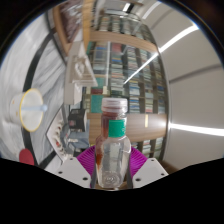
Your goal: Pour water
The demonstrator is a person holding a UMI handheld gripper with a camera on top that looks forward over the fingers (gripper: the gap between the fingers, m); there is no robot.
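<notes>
Clear plastic bottle (114, 158), green cap still on, was clamped upright between the fingers (88, 160) and lifted, presumably carried level to prevent spillage before pouring.

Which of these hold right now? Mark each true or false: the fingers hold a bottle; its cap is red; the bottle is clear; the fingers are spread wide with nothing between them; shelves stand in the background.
1. The gripper holds a bottle between its fingers. True: both pink pads press on its sides.
2. The bottle's cap is red. False: it is green.
3. The bottle is clear. True: its body is see-through.
4. The fingers are spread wide with nothing between them. False: they are closed on the bottle.
5. Shelves stand in the background. True: rows of shelving show beyond the bottle.
</notes>
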